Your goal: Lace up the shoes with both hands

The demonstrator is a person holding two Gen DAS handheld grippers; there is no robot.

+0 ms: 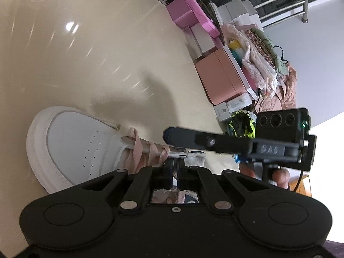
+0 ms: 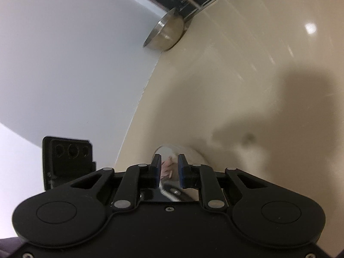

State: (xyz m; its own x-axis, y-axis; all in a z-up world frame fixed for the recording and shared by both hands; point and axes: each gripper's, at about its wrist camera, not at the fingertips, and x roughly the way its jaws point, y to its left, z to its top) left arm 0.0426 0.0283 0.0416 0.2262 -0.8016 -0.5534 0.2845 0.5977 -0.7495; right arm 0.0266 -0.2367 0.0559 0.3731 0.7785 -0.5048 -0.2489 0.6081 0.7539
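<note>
The white shoe (image 1: 71, 144) lies on the cream floor (image 1: 86, 53), toe pointing away, its pink lace (image 1: 137, 148) crossing the tongue just ahead of the left gripper (image 1: 175, 165). That gripper's fingers are pressed together at the lace; whether they actually pinch it I cannot tell. The right gripper (image 2: 168, 167) hangs over the shoe with its blue-padded fingers (image 2: 182, 169) apart, the lace visible between them, untouched. Boxes (image 1: 219, 75) stand well apart by the wall.
</note>
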